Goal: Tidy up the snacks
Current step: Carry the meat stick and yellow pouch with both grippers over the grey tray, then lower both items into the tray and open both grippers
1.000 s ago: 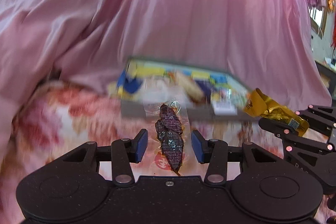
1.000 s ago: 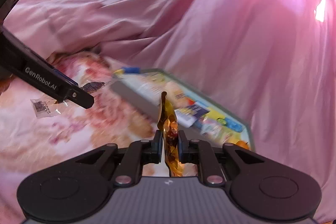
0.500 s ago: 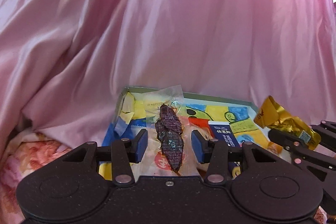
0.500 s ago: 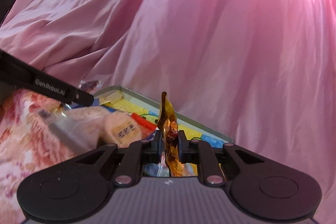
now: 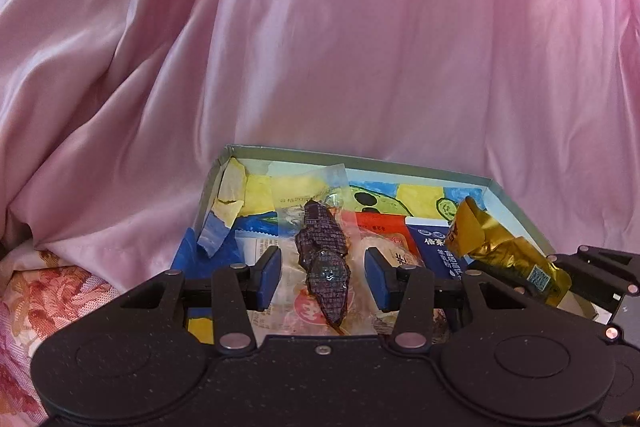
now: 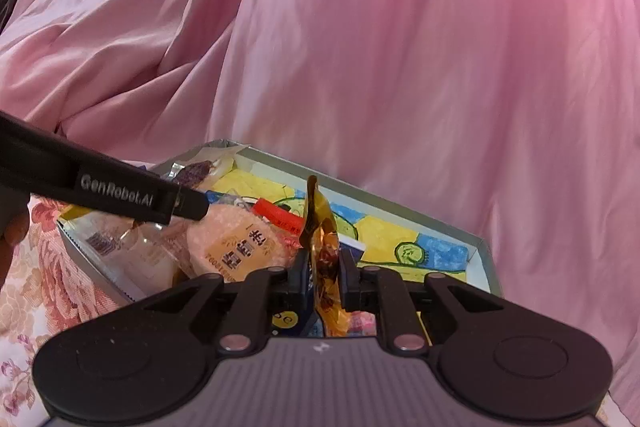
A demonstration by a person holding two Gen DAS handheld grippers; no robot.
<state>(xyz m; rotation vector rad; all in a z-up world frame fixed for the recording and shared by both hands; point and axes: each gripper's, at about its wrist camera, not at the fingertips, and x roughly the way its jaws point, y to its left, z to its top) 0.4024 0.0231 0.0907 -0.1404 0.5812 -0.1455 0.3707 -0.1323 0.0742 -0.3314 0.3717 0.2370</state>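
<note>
A grey box with a blue and yellow cartoon lining holds several snack packs; it also shows in the right wrist view. My left gripper is open over the box, with a dark snack in clear wrap lying between the blue pads, apart from both. My right gripper is shut on a gold foil snack and holds it upright above the box. The gold snack also shows at the right of the left wrist view. A round orange pastry pack lies in the box.
Pink satin fabric rises behind and around the box. A floral bedcover lies in front at the left. The left gripper's black finger crosses above the box's left side in the right wrist view.
Both grippers have moved forward from over the floral cover to above the box. The dark snack stays between the open left jaws and the gold snack stays clamped in the right.
</note>
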